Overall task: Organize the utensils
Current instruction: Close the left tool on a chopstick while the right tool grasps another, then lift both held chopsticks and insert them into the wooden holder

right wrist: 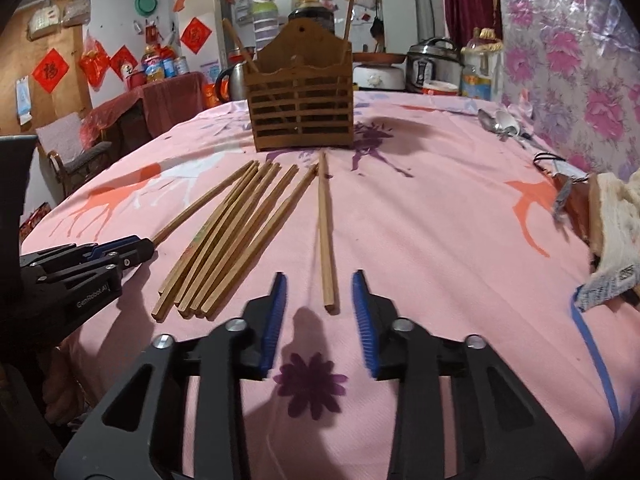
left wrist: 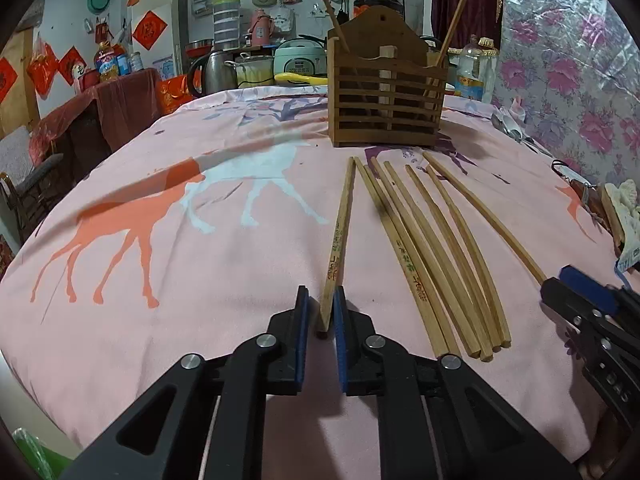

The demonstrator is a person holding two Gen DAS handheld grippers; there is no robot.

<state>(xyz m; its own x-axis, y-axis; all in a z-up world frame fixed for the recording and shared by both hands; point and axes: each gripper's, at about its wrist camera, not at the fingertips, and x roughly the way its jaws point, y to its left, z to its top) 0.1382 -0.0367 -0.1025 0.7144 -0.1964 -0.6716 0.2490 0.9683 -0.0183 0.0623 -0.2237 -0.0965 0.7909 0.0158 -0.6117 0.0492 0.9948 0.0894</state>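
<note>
A slatted wooden utensil holder [left wrist: 386, 92] [right wrist: 300, 108] stands at the far middle of the pink tablecloth, with two chopsticks leaning in it. Several wooden chopsticks [left wrist: 432, 248] [right wrist: 232, 236] lie in a fan in front of it. My left gripper [left wrist: 322, 300] [right wrist: 140, 250] is shut on the near end of the leftmost chopstick [left wrist: 340, 232], which lies apart from the fan. My right gripper [right wrist: 320, 284] [left wrist: 560, 284] is open, its blue pads standing clear on either side of the near end of the rightmost chopstick [right wrist: 325, 220], which rests on the cloth.
Metal spoons [right wrist: 500, 124] [left wrist: 508, 124] lie at the far right by the floral wall. A cloth and packet [right wrist: 612, 220] sit at the right edge, with a blue strap [right wrist: 596, 360] trailing. A kettle [left wrist: 218, 70] and cookers stand behind the table.
</note>
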